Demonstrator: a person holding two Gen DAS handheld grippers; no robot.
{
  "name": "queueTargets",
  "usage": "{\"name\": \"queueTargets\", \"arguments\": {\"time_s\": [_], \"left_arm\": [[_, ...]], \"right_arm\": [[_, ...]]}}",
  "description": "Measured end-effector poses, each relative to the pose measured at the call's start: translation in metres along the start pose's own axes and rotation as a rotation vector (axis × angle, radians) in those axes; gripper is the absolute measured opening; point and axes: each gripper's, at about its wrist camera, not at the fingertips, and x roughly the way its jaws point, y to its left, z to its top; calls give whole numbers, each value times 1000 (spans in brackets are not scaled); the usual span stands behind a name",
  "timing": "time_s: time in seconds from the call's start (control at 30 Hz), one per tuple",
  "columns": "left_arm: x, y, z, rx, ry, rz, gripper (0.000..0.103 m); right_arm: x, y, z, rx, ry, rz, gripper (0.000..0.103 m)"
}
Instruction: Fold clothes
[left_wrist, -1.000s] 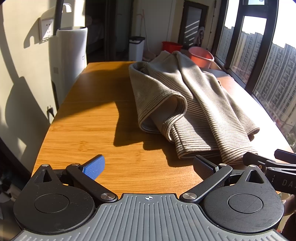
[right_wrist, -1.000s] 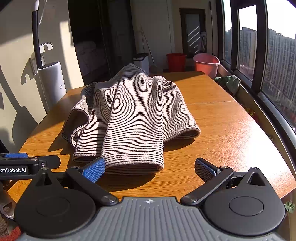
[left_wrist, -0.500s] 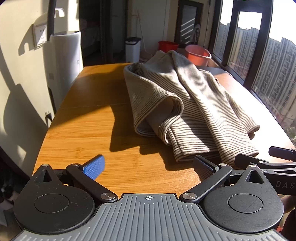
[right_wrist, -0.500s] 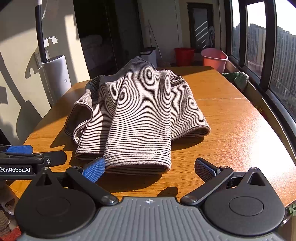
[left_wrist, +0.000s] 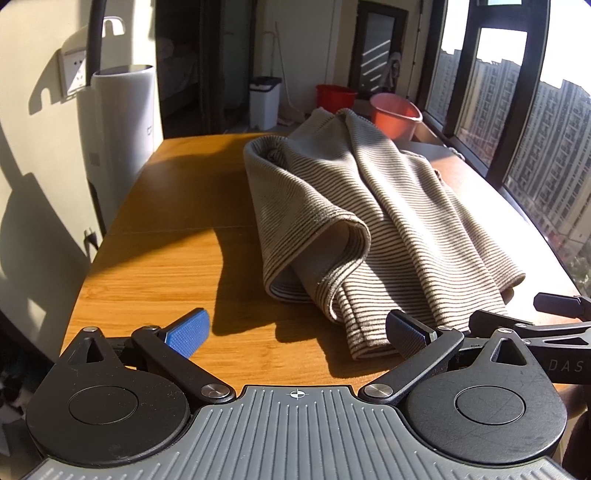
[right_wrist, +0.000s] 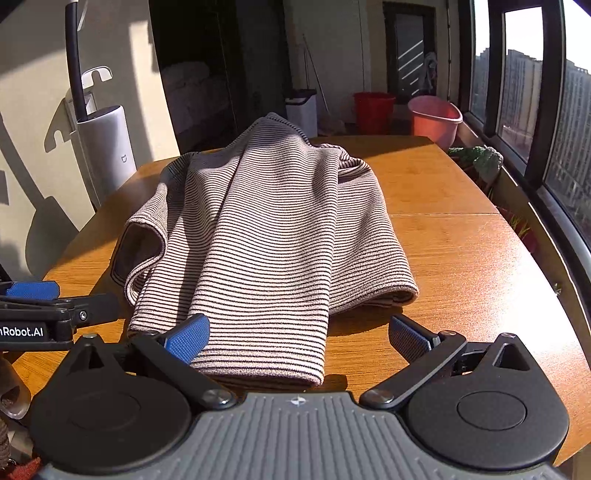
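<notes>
A striped top (right_wrist: 266, 236) lies rumpled and loosely doubled over in the middle of the wooden tabletop (right_wrist: 461, 266), its near hem just in front of both claws. The left claw (left_wrist: 295, 334) hangs low over bare wood beside the top's near left corner, fingers wide apart and holding nothing. The right claw (right_wrist: 297, 338) is spread just as wide and also empty, its blue pad (right_wrist: 186, 338) at or just over the near hem; contact cannot be told.

This looks like the approach before a first grasp, so the folding proper is judged hardly begun. On the left a flap (left_wrist: 317, 240) curls up and shows its inner face. The next move likely calls for each claw to slide onto a hem corner and close on it, then lift and spread the cloth flat. Catching both layers at once is the risk.
</notes>
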Motion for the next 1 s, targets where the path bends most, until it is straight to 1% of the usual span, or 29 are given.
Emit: {"name": "queueTargets", "arguments": {"time_s": [0.1,0.17,0.27,0.4,0.47,0.57,0.6,0.63,0.67,0.7,0.73,0.8,0.87,0.93,0.97,1.0], "left_arm": [[4,1,5,-1,-1,-10,103],[7,4,12,-8,-10,-36,103],[7,11,24,-15,-44,-110,103],[10,19,42,-16,-99,-198,103],[14,19,52,-7,-118,-236,103],[21,16,65,19,-148,-304,103],[24,13,69,38,-161,-333,103],[29,10,72,58,-166,-362,103],[35,7,75,74,-164,-388,103],[42,4,78,87,-159,-409,103],[53,-1,80,105,-143,-433,103],[75,-8,83,138,-87,-448,103],[101,-12,82,136,-14,-420,103],[116,-6,74,104,29,-414,103],[123,-4,70,90,47,-412,103],[124,-1,66,91,47,-419,103]], "right_arm": [[5,2,14,-26,-28,8,103],[11,2,27,-32,-58,29,103],[25,-1,50,-12,-112,134,103],[59,-8,78,62,-148,282,103],[82,-12,89,101,-123,291,103],[111,-22,94,168,-54,264,103],[120,-28,92,201,-32,285,103],[126,-34,88,231,-28,312,103],[125,-41,82,250,-59,353,103],[125,-46,80,260,-61,381,103],[125,-50,78,270,-64,409,103],[126,-60,75,300,-67,465,103],[126,-70,72,336,-72,518,103],[126,-76,68,362,-90,554,103],[125,-76,67,361,-94,558,103],[122,-75,65,361,-95,553,103]]}}
